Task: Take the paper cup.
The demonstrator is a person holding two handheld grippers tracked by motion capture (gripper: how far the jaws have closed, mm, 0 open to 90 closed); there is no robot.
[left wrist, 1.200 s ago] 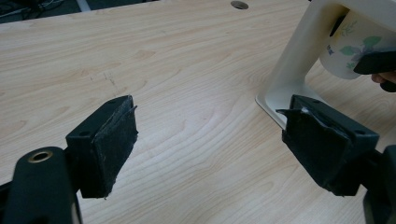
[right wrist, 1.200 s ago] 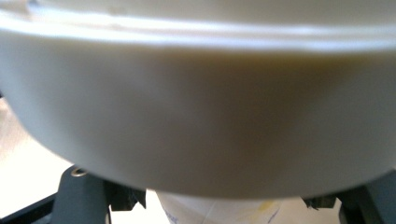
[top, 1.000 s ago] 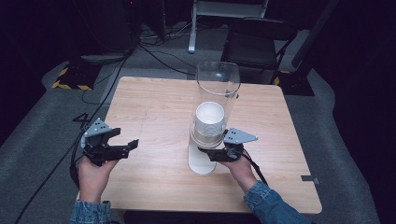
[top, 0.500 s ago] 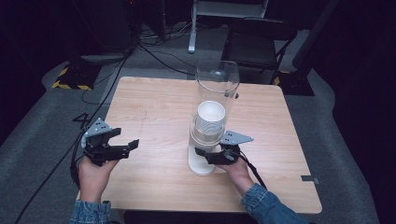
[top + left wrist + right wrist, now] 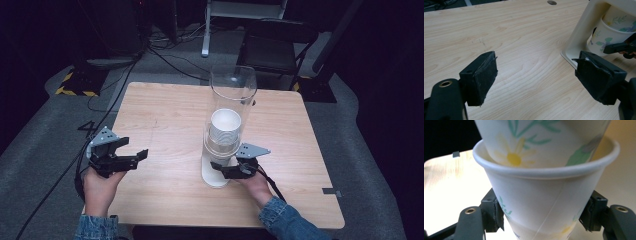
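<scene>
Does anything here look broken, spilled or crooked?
Nothing spilled or broken. The cup dispenser stands upright; the right gripper clasps the lowest paper cup. Only the left gripper's pads look frayed at their edges.

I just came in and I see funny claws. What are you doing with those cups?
A person at a wooden table holds a claw-like gripper in each hand. The right gripper has its jaws pressed on both sides of the bottom paper cup, which hangs from a stack in a clear tube dispenser. That looks like pulling one cup out. The left gripper is open, holding nothing, off to the side.
</scene>
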